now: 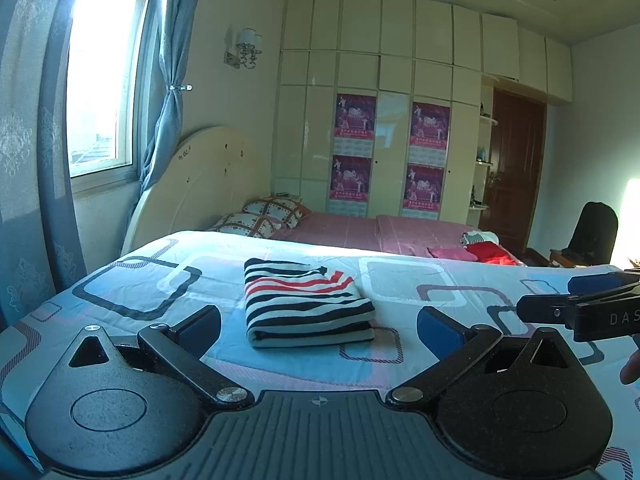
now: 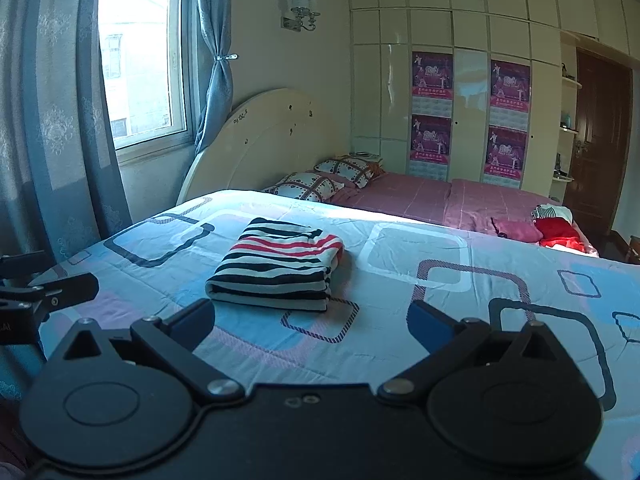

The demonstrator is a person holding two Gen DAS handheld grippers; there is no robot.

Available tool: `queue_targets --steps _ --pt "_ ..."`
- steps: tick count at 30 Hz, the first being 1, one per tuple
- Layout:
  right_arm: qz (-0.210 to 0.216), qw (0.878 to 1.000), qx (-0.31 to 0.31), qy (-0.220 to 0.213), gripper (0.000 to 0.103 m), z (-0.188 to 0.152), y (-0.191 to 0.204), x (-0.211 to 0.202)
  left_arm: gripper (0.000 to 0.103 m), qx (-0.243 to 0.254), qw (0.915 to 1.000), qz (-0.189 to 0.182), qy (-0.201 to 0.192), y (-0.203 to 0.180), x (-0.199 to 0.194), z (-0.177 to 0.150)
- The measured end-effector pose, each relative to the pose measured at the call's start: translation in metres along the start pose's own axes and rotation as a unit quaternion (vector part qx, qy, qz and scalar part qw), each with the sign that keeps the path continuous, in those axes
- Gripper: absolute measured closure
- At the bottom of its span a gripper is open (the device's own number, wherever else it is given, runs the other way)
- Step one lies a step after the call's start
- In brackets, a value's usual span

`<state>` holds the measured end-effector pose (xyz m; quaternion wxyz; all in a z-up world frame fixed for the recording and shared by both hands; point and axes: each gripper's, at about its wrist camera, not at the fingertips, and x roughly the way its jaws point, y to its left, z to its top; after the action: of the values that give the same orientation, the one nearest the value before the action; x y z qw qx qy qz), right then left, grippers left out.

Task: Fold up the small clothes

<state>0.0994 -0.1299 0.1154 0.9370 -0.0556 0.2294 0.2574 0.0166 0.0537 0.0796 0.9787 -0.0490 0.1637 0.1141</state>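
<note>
A striped garment [image 1: 306,304] in black, white and red lies folded into a compact rectangle on the patterned bed cover [image 1: 400,280]. My left gripper [image 1: 320,330] hovers just in front of it, open, with nothing between its blue pads. The same folded garment [image 2: 276,266] shows in the right wrist view, a little ahead and left of my right gripper [image 2: 312,322], which is open and holds nothing. The right gripper [image 1: 576,304] also reaches in from the right edge of the left wrist view. The left gripper's tip [image 2: 48,292] pokes in at the left edge of the right view.
Behind the cover, the bed carries a pink sheet [image 1: 360,232] and two checked pillows [image 1: 260,216]. A heap of red and pink clothes [image 2: 548,230] sits at the far right of the bed. Curtains and a window stand left, a wardrobe and a brown door at the back.
</note>
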Motion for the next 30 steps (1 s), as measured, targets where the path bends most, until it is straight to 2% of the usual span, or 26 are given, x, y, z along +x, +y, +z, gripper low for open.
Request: queue_targets --steps 30 --pt "-0.003 1.0 0.003 -0.001 0.001 -0.002 0.0005 -0.0023 0.0 0.007 1.0 -0.006 -0.003 -0.0032 -0.0036 0.0017"
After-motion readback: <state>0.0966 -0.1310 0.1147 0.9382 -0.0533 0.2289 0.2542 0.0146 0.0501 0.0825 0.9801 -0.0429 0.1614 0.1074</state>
